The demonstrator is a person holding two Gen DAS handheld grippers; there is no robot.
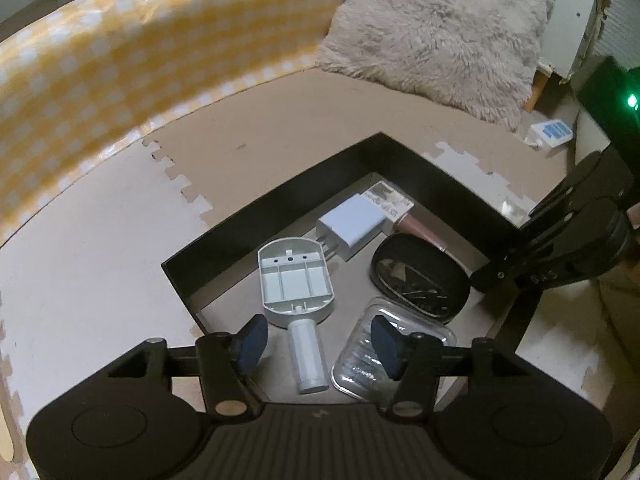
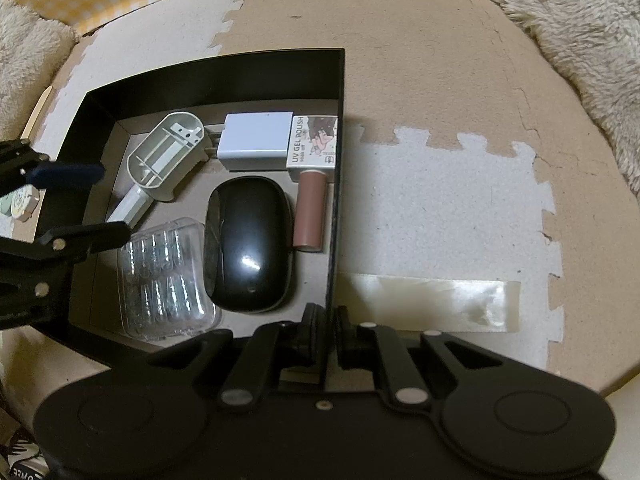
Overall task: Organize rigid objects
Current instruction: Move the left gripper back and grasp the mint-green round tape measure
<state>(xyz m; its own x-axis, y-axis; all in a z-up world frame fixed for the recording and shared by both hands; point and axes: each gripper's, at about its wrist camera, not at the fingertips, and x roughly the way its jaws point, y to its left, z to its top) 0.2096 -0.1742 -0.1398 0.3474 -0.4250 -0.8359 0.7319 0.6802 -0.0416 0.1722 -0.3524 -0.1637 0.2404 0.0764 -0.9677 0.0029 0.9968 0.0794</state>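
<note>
A black open box (image 1: 304,172) (image 2: 224,76) sits on the foam floor mat. Inside lie a grey plastic handle piece (image 1: 294,280) (image 2: 160,160), a white charger (image 1: 352,226) (image 2: 256,142), a black mouse (image 1: 420,278) (image 2: 248,244), a clear blister pack (image 1: 360,364) (image 2: 168,280), a UV gel polish box (image 2: 314,144) (image 1: 390,200) and a brown tube (image 2: 309,210). My left gripper (image 1: 320,346) (image 2: 86,204) is open and empty above the box's near side. My right gripper (image 2: 330,332) is shut on the box's right wall; it also shows in the left wrist view (image 1: 532,240).
A yellow checked cloth (image 1: 100,60) hangs at the left and back. A fluffy beige cushion (image 1: 440,28) (image 2: 580,40) lies beyond the box. A strip of clear tape (image 2: 436,300) is stuck on the mat to the right. A small white and blue item (image 1: 550,134) lies at the far right.
</note>
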